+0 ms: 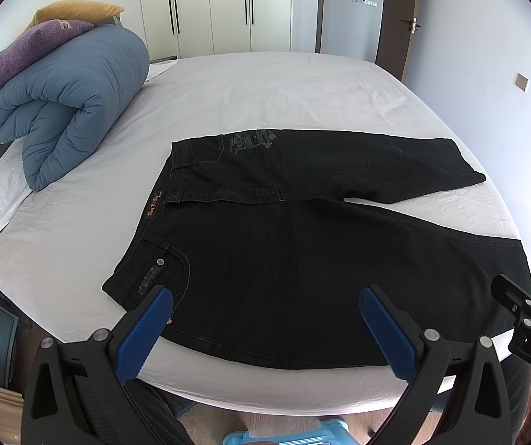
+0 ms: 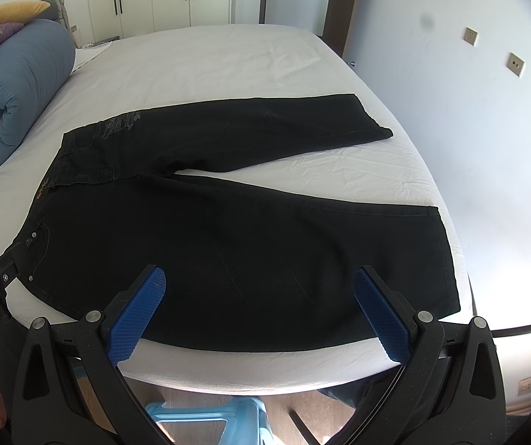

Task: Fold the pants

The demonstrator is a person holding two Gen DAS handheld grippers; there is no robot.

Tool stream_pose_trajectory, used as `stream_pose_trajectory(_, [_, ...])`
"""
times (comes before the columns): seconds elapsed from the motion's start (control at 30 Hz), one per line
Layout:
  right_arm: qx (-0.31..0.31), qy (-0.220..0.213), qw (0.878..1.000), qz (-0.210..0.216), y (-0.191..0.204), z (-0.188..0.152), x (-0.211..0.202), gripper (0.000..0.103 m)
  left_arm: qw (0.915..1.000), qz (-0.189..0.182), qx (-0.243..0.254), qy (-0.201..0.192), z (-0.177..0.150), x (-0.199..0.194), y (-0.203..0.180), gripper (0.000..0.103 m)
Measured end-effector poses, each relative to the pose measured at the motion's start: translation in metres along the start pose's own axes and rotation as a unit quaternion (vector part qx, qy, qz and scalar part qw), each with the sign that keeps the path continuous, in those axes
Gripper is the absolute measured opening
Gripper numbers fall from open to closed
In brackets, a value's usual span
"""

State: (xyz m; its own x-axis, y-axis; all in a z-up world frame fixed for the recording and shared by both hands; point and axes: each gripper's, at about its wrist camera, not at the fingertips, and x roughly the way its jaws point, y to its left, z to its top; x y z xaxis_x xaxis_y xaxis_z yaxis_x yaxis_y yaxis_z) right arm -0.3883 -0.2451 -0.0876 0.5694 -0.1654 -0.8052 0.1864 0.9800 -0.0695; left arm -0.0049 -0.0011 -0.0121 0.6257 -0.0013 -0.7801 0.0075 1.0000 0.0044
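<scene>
Black pants (image 1: 302,252) lie flat on the white bed (image 1: 265,92), waistband to the left, both legs spread apart to the right; they also show in the right wrist view (image 2: 246,241). My left gripper (image 1: 265,296) is open and empty, hovering over the near leg close to the waist pocket. My right gripper (image 2: 259,278) is open and empty over the near leg, further toward the hem. The right gripper's side shows at the right edge of the left wrist view (image 1: 517,304); the left gripper's side shows at the left edge of the right wrist view (image 2: 2,270).
A rolled blue duvet (image 1: 68,104) with purple and yellow pillows (image 1: 35,44) lies at the bed's left end on a white towel (image 1: 2,193). A blue plastic stool (image 2: 220,422) stands on the floor below. Wardrobe and door stand behind the bed.
</scene>
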Motion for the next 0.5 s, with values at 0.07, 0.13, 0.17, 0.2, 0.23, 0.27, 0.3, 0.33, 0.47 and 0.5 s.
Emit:
stream_pose_trajectory(0.07, [0.000, 0.000, 1.000, 0.000, 0.000, 0.000, 0.000, 0.103, 1.0000, 0.000, 0.000, 0.001, -0.001, 0.001, 0.000, 0.103])
stream_pose_trajectory(0.13, [0.000, 0.000, 1.000, 0.000, 0.001, -0.001, 0.000, 0.103, 1.0000, 0.000, 0.000, 0.000, -0.004, 0.001, -0.001, 0.103])
stream_pose_trajectory(0.17, [0.000, 0.000, 1.000, 0.000, 0.000, 0.000, 0.000, 0.103, 1.0000, -0.001, 0.000, 0.000, -0.004, 0.002, -0.001, 0.103])
stream_pose_trajectory(0.2, [0.001, 0.000, 1.000, 0.000, 0.001, -0.001, 0.000, 0.103, 1.0000, 0.000, 0.000, 0.001, -0.003, 0.001, -0.001, 0.103])
stream_pose_trajectory(0.23, [0.001, 0.001, 1.000, 0.000, 0.002, -0.002, 0.000, 0.103, 1.0000, 0.000, 0.000, 0.001, -0.003, 0.001, 0.000, 0.103])
stream_pose_trajectory(0.27, [0.001, 0.001, 1.000, 0.001, 0.002, -0.002, 0.001, 0.103, 1.0000, 0.000, 0.001, 0.001, -0.003, 0.001, 0.000, 0.103])
stream_pose_trajectory(0.3, [0.000, 0.001, 1.000, 0.001, 0.003, -0.002, 0.001, 0.103, 1.0000, 0.000, 0.001, 0.001, -0.004, 0.002, 0.000, 0.103])
stream_pose_trajectory(0.33, [0.000, 0.001, 1.000, 0.000, 0.003, -0.002, 0.001, 0.103, 1.0000, 0.000, 0.000, 0.001, -0.003, 0.002, 0.000, 0.103])
stream_pose_trajectory(0.47, [0.000, 0.002, 1.000, 0.002, 0.005, -0.003, 0.003, 0.103, 1.0000, -0.003, -0.002, 0.002, -0.009, 0.008, 0.011, 0.103])
stream_pose_trajectory(0.5, [0.000, 0.003, 1.000, 0.002, 0.005, -0.003, 0.004, 0.103, 1.0000, -0.003, -0.002, 0.003, -0.007, 0.008, 0.010, 0.103])
